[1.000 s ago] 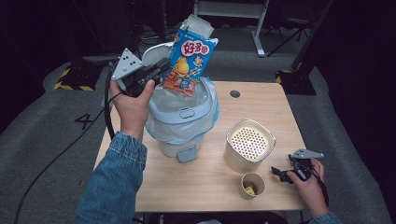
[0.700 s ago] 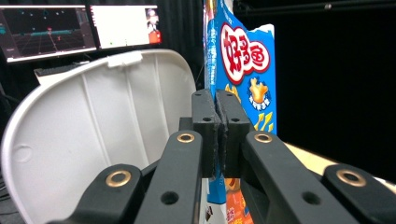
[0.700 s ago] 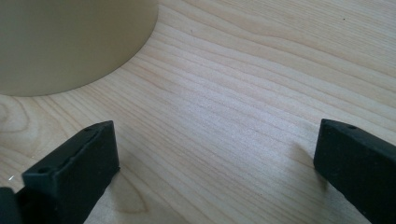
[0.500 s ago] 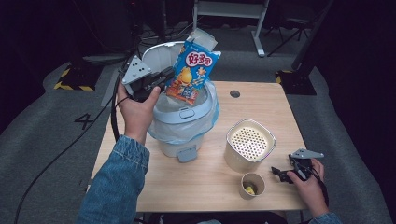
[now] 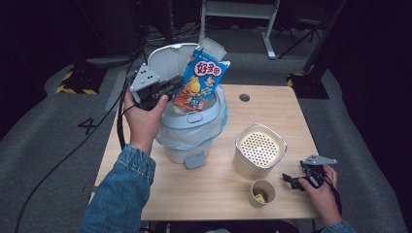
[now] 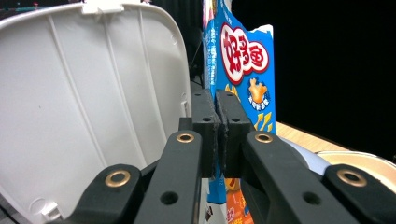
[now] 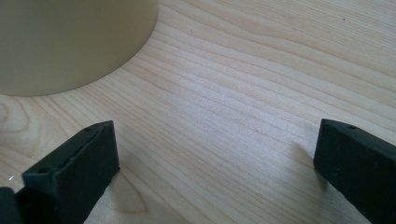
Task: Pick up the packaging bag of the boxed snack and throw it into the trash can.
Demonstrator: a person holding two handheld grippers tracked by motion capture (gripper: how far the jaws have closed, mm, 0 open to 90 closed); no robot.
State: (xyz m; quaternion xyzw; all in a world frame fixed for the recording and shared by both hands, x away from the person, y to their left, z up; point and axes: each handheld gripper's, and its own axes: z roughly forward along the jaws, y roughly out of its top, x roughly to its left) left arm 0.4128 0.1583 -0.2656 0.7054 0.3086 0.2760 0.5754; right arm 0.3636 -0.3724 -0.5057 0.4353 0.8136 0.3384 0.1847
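Observation:
A blue snack bag (image 5: 203, 80) with a red logo hangs tilted over the open mouth of a pale blue bin (image 5: 194, 128). My left gripper (image 5: 176, 87) is shut on the bag's left edge. In the left gripper view the jaws (image 6: 217, 100) are pressed together on the bag (image 6: 245, 60), with the bin's raised white lid (image 6: 93, 93) just to the left. My right gripper (image 5: 287, 179) rests on the table (image 5: 282, 107) at the front right. Its jaws (image 7: 215, 154) stand open over bare wood with nothing between them.
A cream container with a perforated top (image 5: 260, 150) stands right of the bin, its wall (image 7: 70, 42) close ahead of the right gripper. A small paper cup (image 5: 262, 191) with something yellow inside stands at the front edge. A clear liner drapes over the bin.
The left hand has shifted slightly right and down with the bag, bringing it lower over the bin's opening. The right hand has stayed in place.

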